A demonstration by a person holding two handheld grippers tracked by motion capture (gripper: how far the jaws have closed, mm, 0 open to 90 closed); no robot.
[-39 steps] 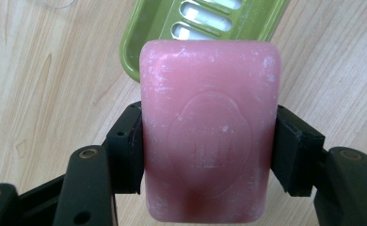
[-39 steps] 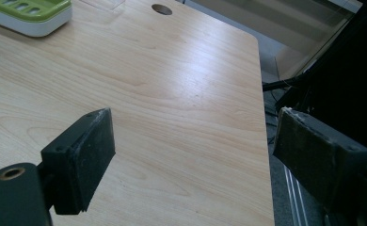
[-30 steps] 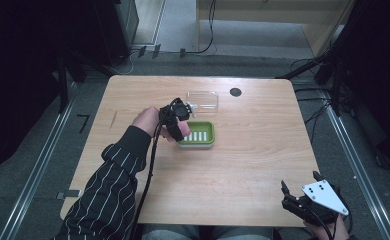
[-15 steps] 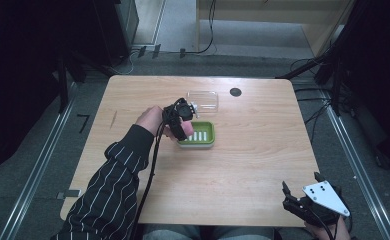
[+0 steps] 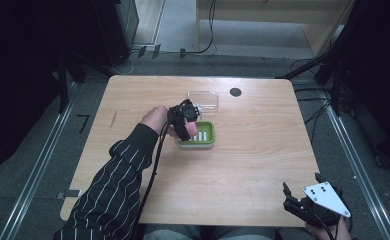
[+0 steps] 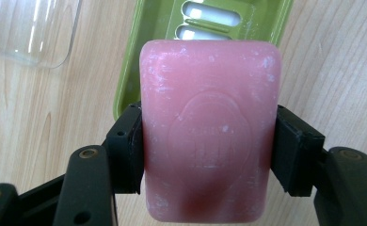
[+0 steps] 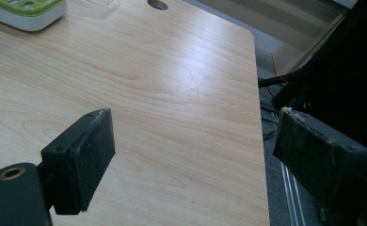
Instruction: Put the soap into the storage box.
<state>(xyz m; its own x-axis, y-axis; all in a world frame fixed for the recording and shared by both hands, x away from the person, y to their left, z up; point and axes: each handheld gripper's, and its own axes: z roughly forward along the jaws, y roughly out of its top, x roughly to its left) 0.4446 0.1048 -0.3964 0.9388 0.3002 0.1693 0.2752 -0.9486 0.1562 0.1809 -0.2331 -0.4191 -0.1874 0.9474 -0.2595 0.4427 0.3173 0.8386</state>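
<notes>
Left gripper (image 6: 209,141) has the soap (image 6: 210,132) clamped, one black pad on each long side, about midway along the bar. The pink bar hangs over the near-left part of the green dish (image 6: 148,47), not yet down in it; two white slots of the dish's drain show just past the bar's far end. In the high view that dish (image 5: 209,135) sits near the middle of the table (image 5: 263,150), toward the far edge, with a clear lid (image 5: 205,99) just behind it.

How will this bar handle? Looks stiff, solid, with some weight for its size, and its surface is chalky and scuffed, so probably dry and not too slick right now. The rounded edges are the worry: squeeze off-centre and it could pivot or squirt out. The flat long sides, where the pads already sit, look like the best hold. It won't shatter, though a drop could dent a corner.

Left hand (image 5: 155,120) is reached forward over the table, striped sleeve (image 5: 115,185) running back to the near edge, wrist bent so the gripper points down at the dish.

Right gripper (image 5: 310,202) rests low at the near-right corner, jaws wide apart, nothing between them, just bare wood ahead
</notes>
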